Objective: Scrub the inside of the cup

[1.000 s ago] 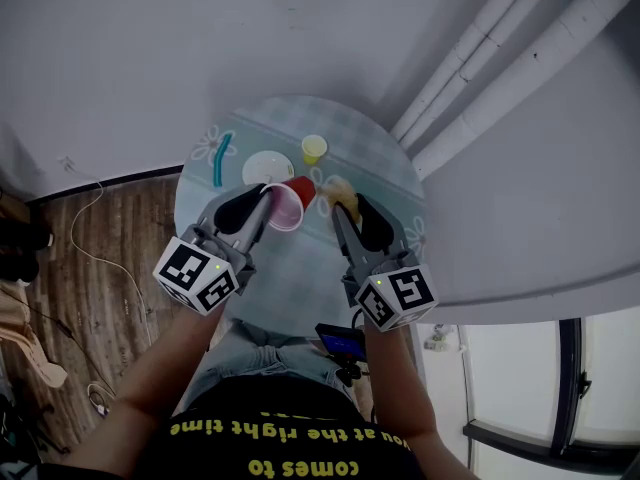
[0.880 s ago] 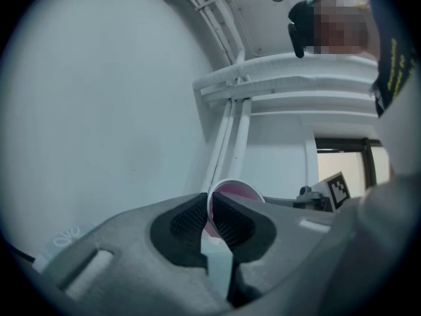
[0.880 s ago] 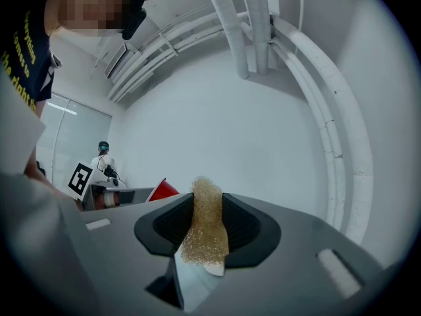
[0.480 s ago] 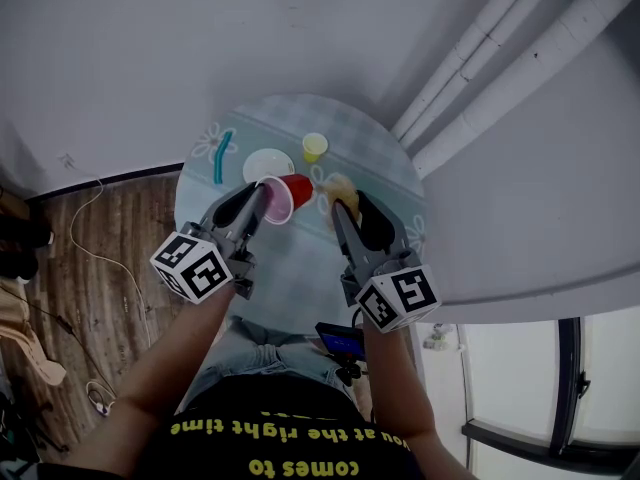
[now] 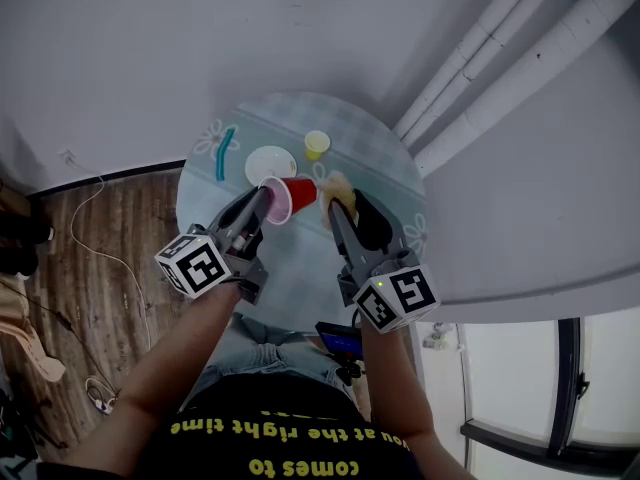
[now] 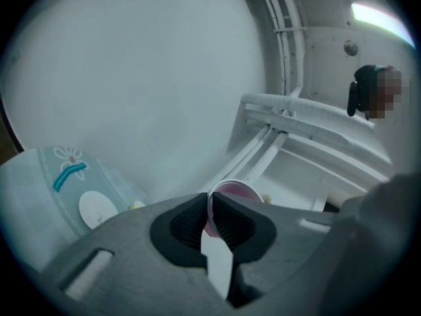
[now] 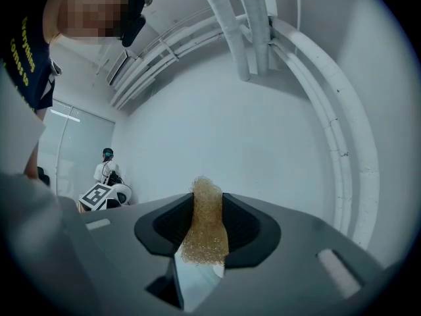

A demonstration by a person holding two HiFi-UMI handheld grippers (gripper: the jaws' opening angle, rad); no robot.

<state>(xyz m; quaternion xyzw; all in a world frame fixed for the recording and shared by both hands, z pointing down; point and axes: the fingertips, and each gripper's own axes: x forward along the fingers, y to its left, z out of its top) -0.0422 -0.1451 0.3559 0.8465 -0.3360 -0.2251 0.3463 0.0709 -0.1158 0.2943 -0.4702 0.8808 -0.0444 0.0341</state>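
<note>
Fingers of my left gripper (image 6: 209, 219) are pinched almost together on the thin rim of the red cup (image 6: 233, 193), one pad inside the wall and one outside. That cup (image 5: 292, 196) is in the air over the round table (image 5: 385, 163), tipped on its side with its pinkish mouth turned back toward me. On my right gripper (image 7: 207, 226) the fingers stand part-way apart, pressed on a tan mesh scrubber (image 7: 205, 222) that pokes out past their tips. From the head view the scrubber (image 5: 338, 185) sits just beside the cup's closed end, outside it; whether they touch I cannot tell. Farther off on the table lie a white plate (image 5: 268, 163), a small yellow cup (image 5: 317, 144) and a teal stick (image 5: 224, 154).
</note>
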